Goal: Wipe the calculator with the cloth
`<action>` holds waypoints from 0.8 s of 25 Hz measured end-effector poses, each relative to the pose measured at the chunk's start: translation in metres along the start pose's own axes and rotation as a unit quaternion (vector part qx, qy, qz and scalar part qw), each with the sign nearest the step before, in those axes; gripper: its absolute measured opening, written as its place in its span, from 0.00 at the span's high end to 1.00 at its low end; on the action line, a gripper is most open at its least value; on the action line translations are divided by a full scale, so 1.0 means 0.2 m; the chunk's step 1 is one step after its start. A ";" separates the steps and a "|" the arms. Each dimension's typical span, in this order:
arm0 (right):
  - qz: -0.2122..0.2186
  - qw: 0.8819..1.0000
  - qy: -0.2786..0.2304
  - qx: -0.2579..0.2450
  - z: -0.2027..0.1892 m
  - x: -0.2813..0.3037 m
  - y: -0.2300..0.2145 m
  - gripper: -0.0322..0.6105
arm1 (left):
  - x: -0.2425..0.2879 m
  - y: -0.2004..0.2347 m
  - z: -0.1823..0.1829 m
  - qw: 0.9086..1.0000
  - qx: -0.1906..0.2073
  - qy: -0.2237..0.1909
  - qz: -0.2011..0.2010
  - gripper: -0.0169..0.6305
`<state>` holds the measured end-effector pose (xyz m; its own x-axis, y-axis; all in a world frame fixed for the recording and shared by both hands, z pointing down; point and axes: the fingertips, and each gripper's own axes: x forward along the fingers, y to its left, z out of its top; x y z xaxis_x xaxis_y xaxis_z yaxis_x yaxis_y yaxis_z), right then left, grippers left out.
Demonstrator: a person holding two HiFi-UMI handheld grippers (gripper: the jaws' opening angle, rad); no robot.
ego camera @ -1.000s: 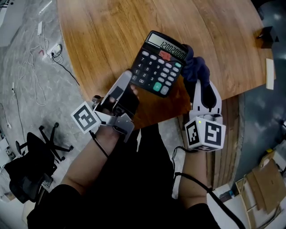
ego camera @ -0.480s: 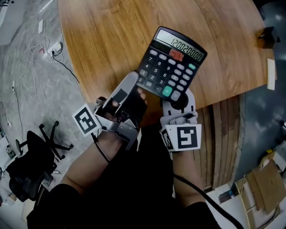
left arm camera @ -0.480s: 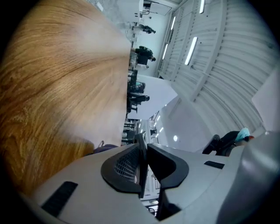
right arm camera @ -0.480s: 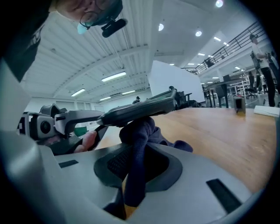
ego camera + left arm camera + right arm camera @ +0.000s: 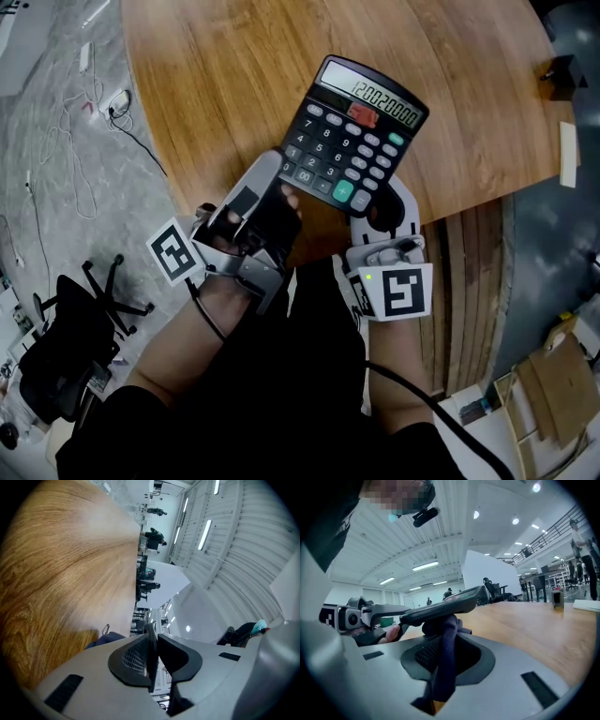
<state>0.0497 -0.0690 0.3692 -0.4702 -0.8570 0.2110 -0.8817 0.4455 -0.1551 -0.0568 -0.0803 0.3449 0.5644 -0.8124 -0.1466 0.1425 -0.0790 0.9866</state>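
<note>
Clutter stays well apart from your work: on the table you have one small black block at the far right and one white strip at the right edge. On the floor to the left lie loose cables and one office chair; one cardboard box stands at the near right.

You hold the calculator tilted in the air over the near edge of the table, keys up. Your left gripper is clamped on its near left corner, and the left gripper view shows the pads pinching the thin edge. Your right gripper reaches under the near right side.

From above, the calculator covers the cloth. Only the right gripper view shows the cloth plainly: dark blue, pinched between the jaws and bunched up against the underside of the calculator. Both gripper views also catch people far off in the hall.

Count: one calculator, one cloth, two grippers
</note>
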 end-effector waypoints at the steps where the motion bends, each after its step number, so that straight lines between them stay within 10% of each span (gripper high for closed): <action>1: -0.014 1.000 0.000 0.000 0.01 -0.02 -0.06 0.85 | 0.00 0.00 0.01 1.000 0.000 -0.002 0.001 0.88; 10: -0.122 0.992 -0.016 0.008 0.08 -0.14 -0.44 0.85 | 0.01 -0.01 0.03 1.000 0.002 -0.007 -0.003 0.88; 20: -0.022 1.000 -0.017 0.008 0.06 0.04 -0.01 0.85 | 0.02 0.00 0.02 1.000 -0.018 0.007 -0.006 0.88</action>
<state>0.0470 -0.0801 0.3600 -0.4297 -0.8839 0.1846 -0.9003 0.4038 -0.1624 -0.0570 -0.0856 0.3437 0.5729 -0.8039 -0.1599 0.1789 -0.0677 0.9815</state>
